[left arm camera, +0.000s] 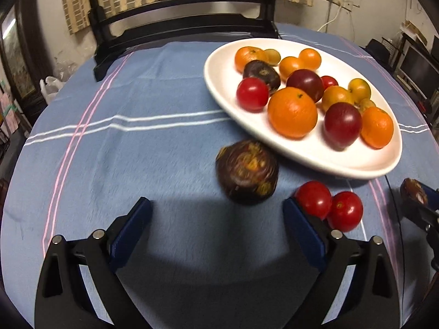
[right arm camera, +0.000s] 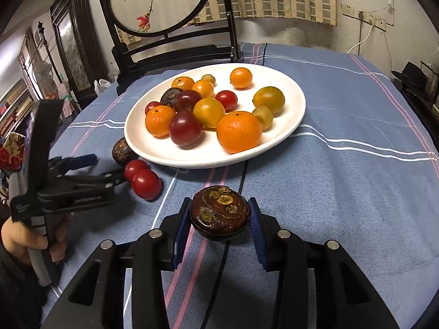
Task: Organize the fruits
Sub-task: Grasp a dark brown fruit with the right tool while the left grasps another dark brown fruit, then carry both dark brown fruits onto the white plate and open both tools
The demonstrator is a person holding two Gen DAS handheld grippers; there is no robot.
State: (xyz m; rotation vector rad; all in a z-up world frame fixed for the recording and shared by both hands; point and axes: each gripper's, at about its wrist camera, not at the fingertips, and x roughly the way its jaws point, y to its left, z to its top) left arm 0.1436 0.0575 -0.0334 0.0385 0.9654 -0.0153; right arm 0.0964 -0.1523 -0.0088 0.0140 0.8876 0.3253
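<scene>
Left wrist view: my left claw spread wide, nothing between blue ribbed pads. Dark purple round fruit, scabby yellow patches, sits on blue striped cloth of bench just ahead, near rim of white oval plate. Two glossy red tomatoes touch each other beside outer pad.

Right wrist view: my right claw clamped on second dark mottled fruit, flattened round, held above cloth. Plate heaped with smooth oranges, plums, tomatoes.
</scene>
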